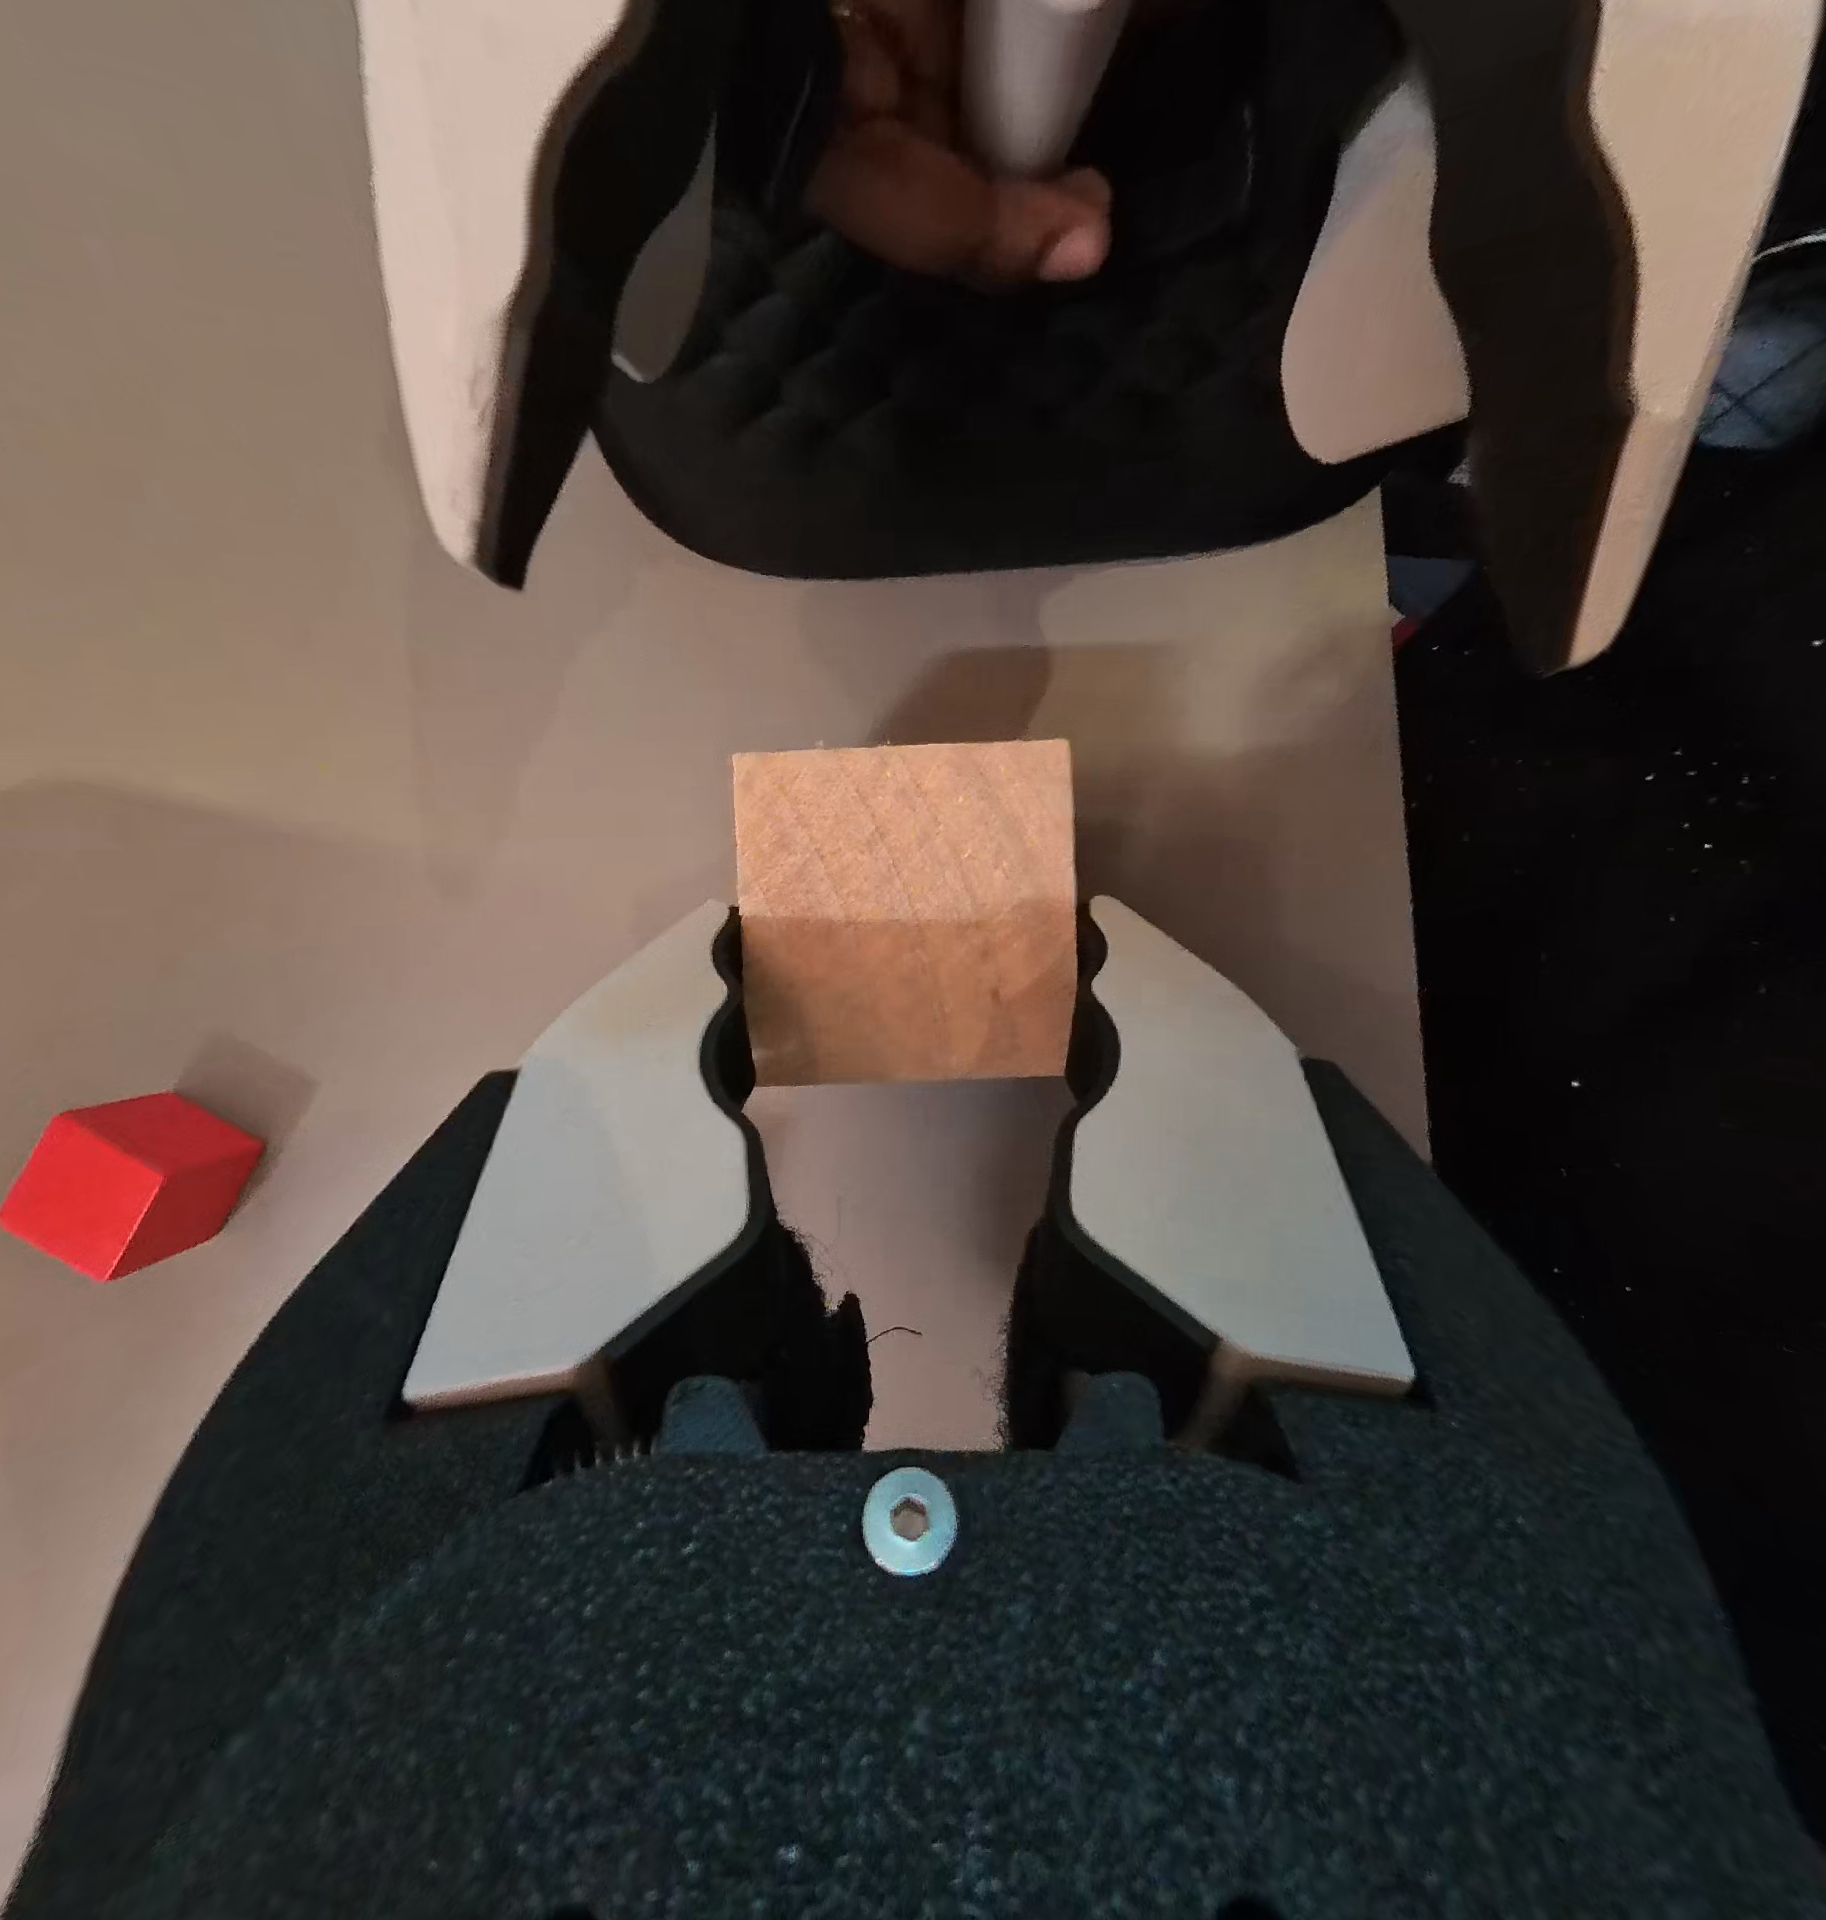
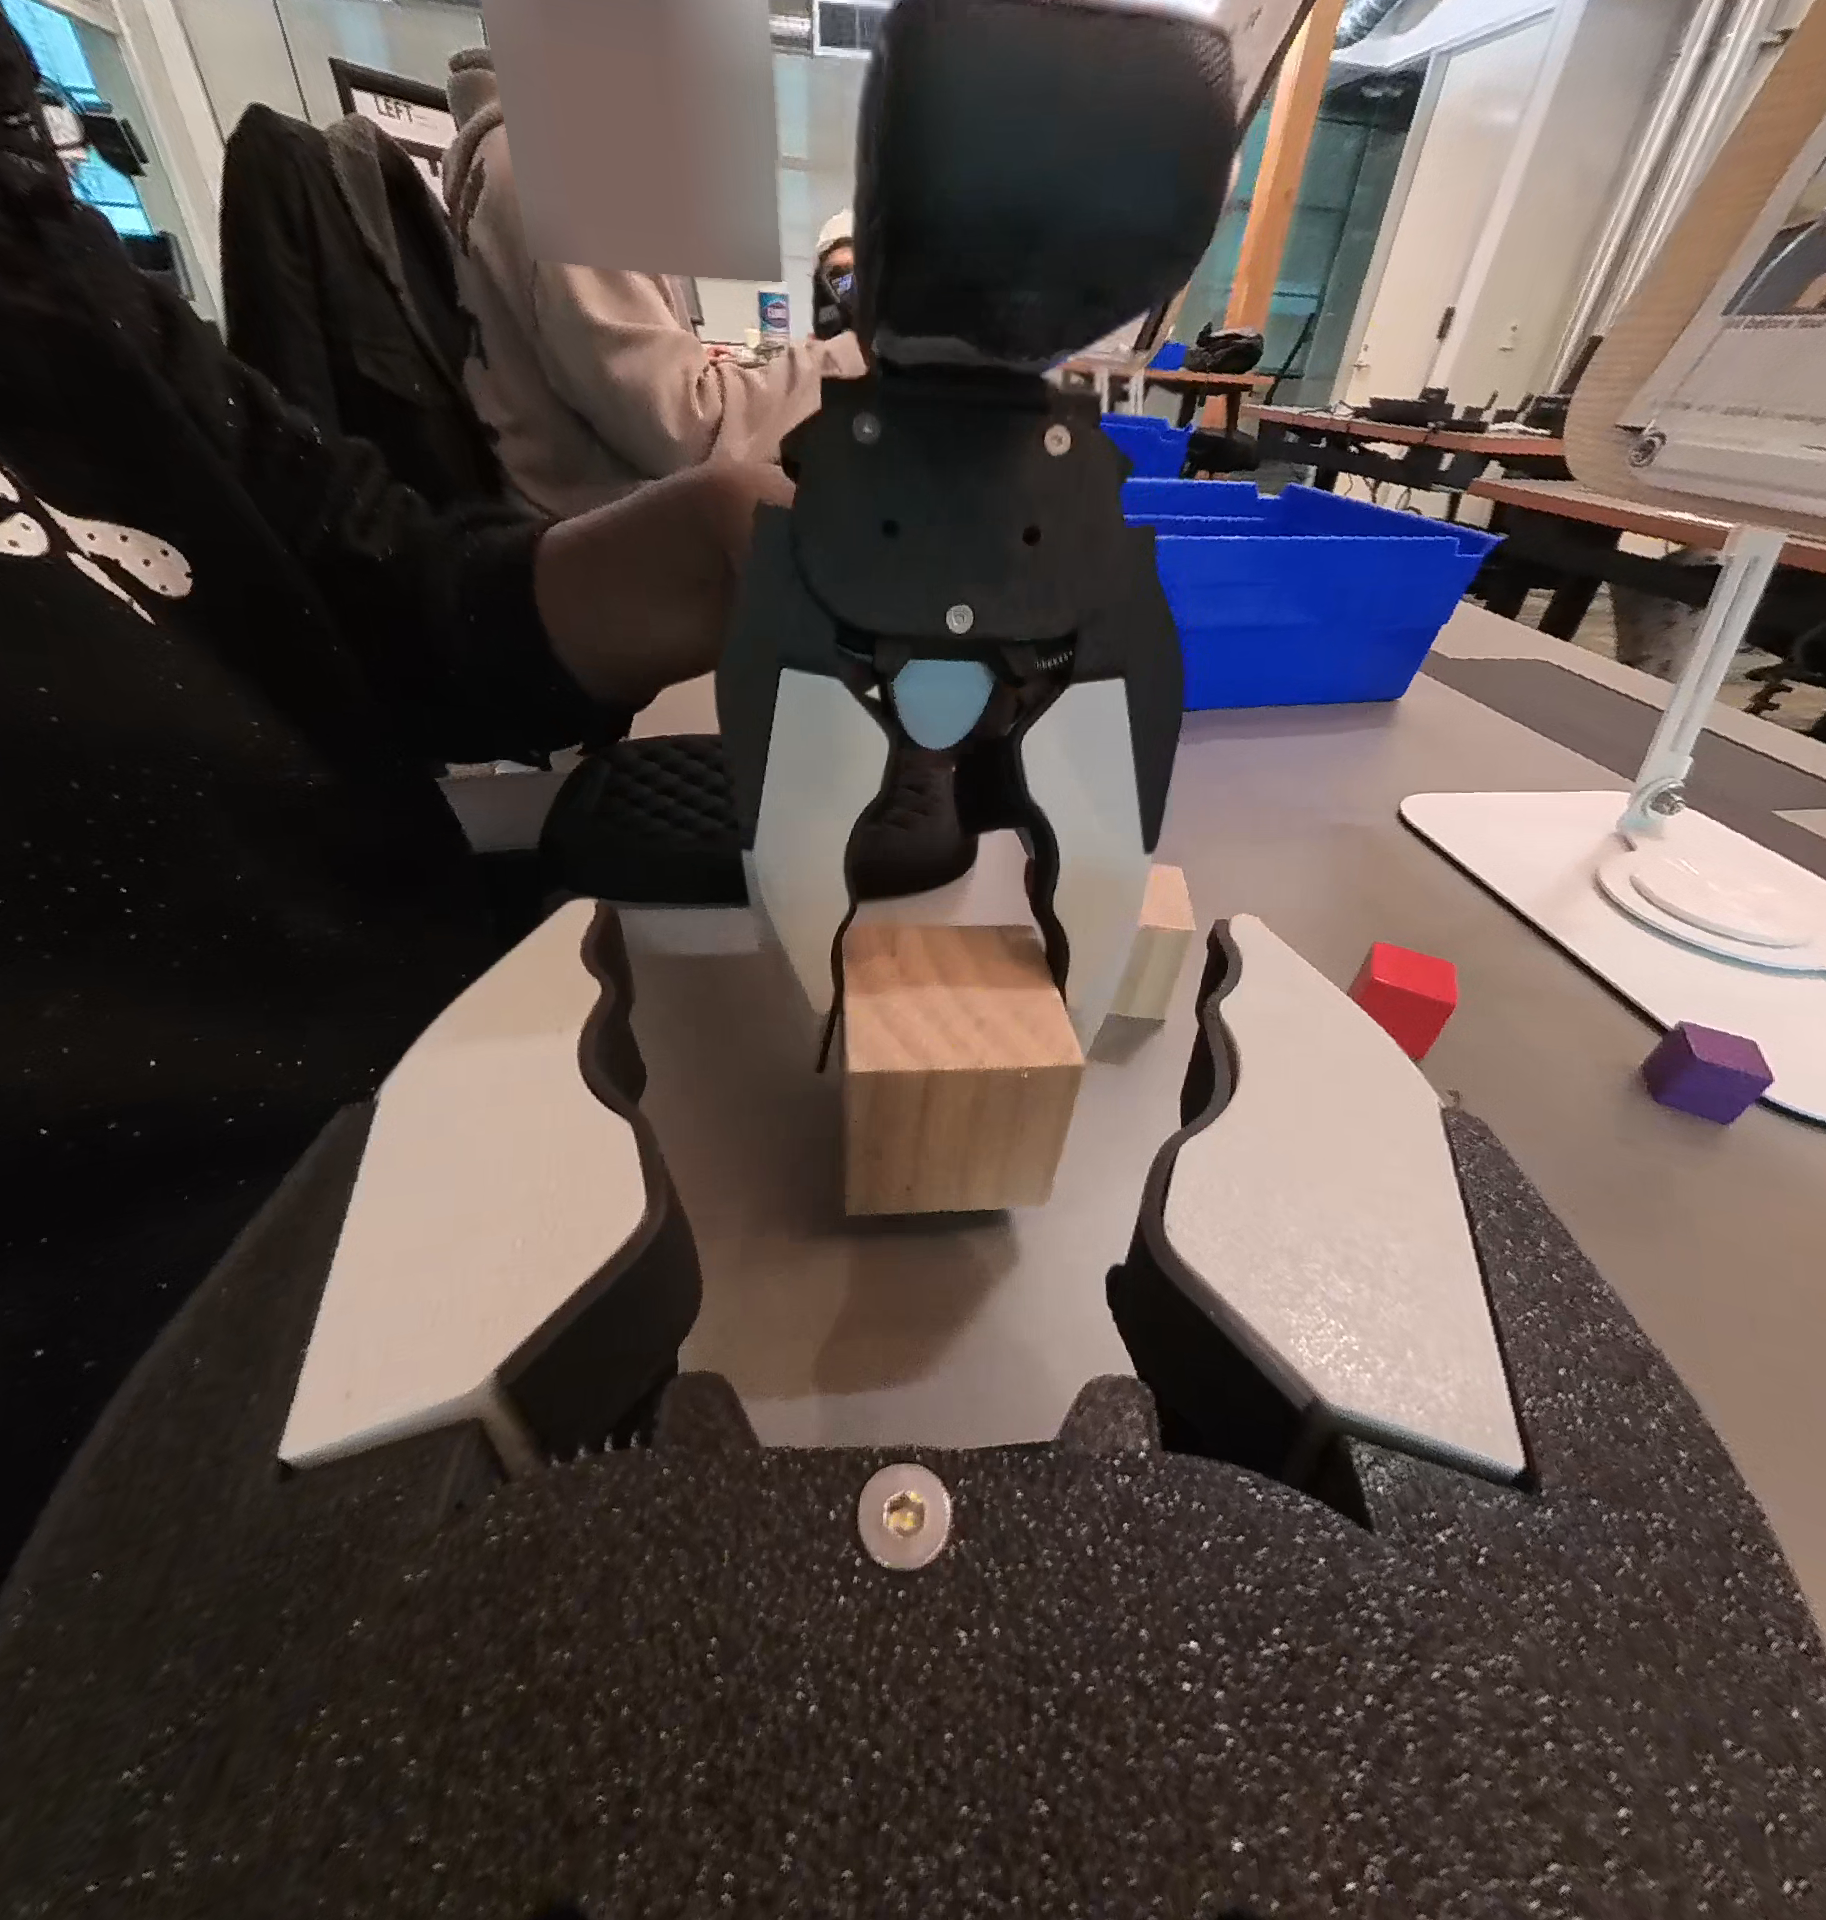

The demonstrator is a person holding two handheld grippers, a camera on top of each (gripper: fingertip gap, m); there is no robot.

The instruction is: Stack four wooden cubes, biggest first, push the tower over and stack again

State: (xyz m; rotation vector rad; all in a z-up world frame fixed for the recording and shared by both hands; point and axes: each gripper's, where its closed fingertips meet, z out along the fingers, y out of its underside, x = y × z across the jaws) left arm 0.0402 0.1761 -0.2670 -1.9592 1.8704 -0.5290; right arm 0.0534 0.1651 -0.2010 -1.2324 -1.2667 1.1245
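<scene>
We see a shared lab or open workspace, long tables [image 2: 1615, 488] in rows at the back, blue plastic bins [image 2: 1304, 603] on our grey tabletop [image 2: 1511, 748], a white stand base [image 2: 1615, 894], timber columns [image 2: 1273, 187], glass partitions, people seated at neighbouring benches [image 2: 597, 395].

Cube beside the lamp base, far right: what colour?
Purple cube, clearest in the right wrist view, by the white lamp base.

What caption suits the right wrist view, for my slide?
Left gripper clamps a wooden cube above the table, between the open right gripper's fingers.
</scene>
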